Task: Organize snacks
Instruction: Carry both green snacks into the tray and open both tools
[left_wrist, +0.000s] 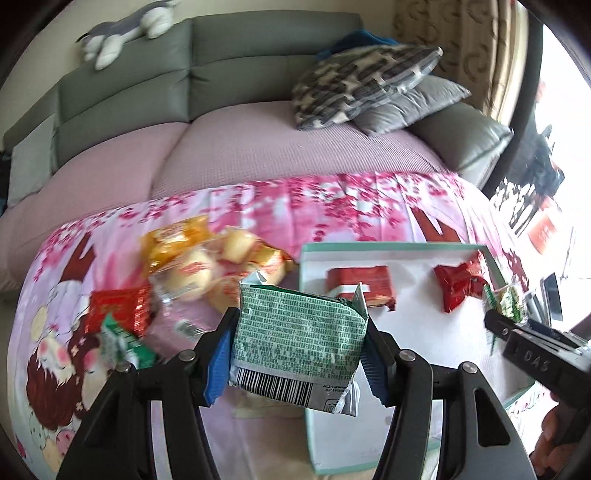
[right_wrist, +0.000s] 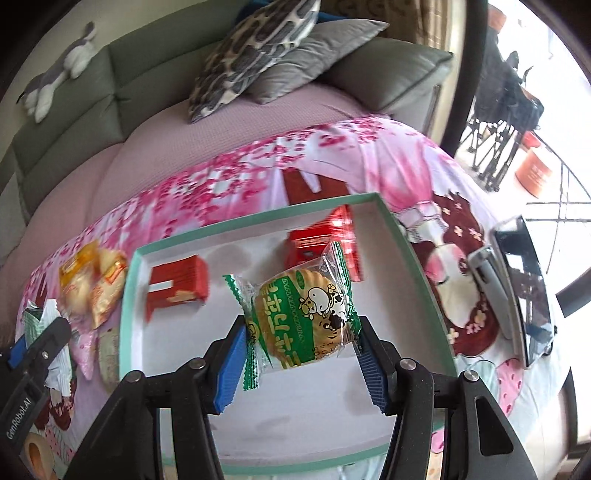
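Left fingers (left_wrist: 297, 354) gripping green pack (left_wrist: 299, 332), right fingers (right_wrist: 301, 354) gripping biscuit (right_wrist: 299, 325); lower both flat into box (right_wrist: 406, 236), beside red packs (right_wrist: 177, 284).

right hand-held gripper (right_wrist: 301, 343) clamps a round biscuit in clear wrapper w/ green zigzag ends (right_wrist: 301, 321), blue pads pressing both sides, cow cartoon on front. it's held over a shallow white box w/ mint-green rim (right_wrist: 127, 317). inside box: red packet w/ white stripe (right_wrist: 179, 286) at left, another red packet (right_wrist: 317, 236) toward the far right corner, partly behind the biscuit. box sits on a pink floral cloth (right_wrist: 229, 184). left of box, yellow-wrapped cakes (right_wrist: 92, 284) in a heap. left hand-held gripper (right_wrist: 37, 343) at the left edge, w/ a green-white packet (right_wrist: 35, 317) at its tip; grip not clear. right of box: dark phone (right_wrist: 524, 291) + silver device (right_wrist: 489, 284). behind: grey sofa (right_wrist: 155, 62), patterned cushion (right_wrist: 251, 55), plush toy (right_wrist: 62, 66).
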